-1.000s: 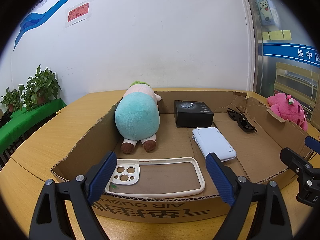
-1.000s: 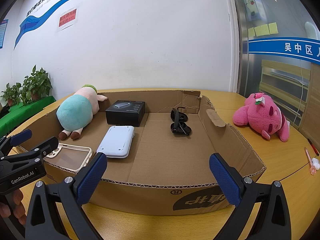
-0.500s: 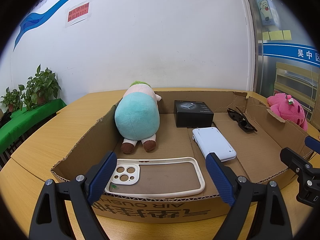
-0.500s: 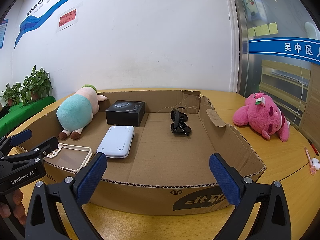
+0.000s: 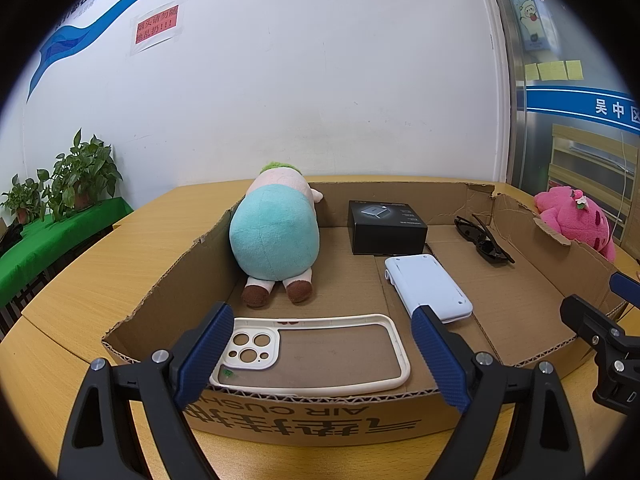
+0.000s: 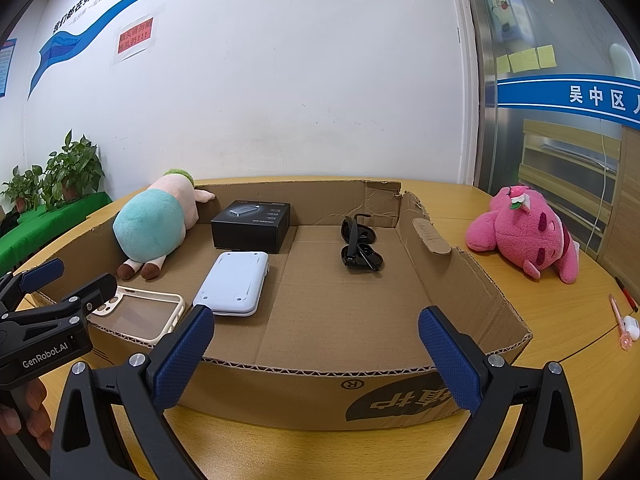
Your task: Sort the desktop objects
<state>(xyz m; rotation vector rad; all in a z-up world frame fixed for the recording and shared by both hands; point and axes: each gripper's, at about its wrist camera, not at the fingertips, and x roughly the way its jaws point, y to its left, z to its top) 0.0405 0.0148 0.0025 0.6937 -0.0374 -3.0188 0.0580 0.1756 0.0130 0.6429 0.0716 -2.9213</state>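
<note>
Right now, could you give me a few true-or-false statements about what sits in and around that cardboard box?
1. The pink plush toy lies inside the brown cardboard box. False: it lies on the wooden table, outside the box.
2. The black sunglasses are in the box. True.
3. The left gripper holds the cream phone case. False: it is open and empty.
4. The black carton stands behind the white flat device. True.

box point(image 6: 460, 280): plush point(image 6: 150, 230) left – sunglasses point(image 6: 358, 248) right | second plush point(image 6: 528, 234) outside – right
</note>
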